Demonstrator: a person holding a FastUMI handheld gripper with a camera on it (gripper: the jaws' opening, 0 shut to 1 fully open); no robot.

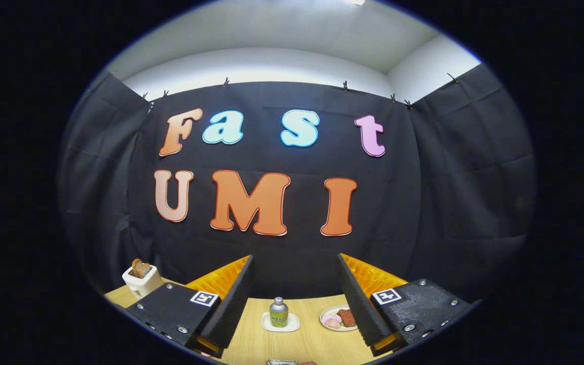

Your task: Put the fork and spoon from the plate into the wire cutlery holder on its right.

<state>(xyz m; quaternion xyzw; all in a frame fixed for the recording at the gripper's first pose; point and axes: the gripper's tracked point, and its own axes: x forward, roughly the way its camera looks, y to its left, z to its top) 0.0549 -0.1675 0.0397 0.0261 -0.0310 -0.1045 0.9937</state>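
Claw (294, 284) is spread wide with nothing in it, over a wooden bench (312, 339) with a can (279, 312), food plate (336, 319) and toaster (141, 278) against black cloth.

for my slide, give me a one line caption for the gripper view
Open gripper above a wooden table, small bottle between its fingers, toaster behind.

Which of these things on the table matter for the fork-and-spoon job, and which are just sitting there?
For the job:
- gripper, fingers open, nothing between them

Just lying about:
- toaster with toast in it
- small bottle on a white tray
- plate of food

I cannot see a fork, spoon or wire holder.
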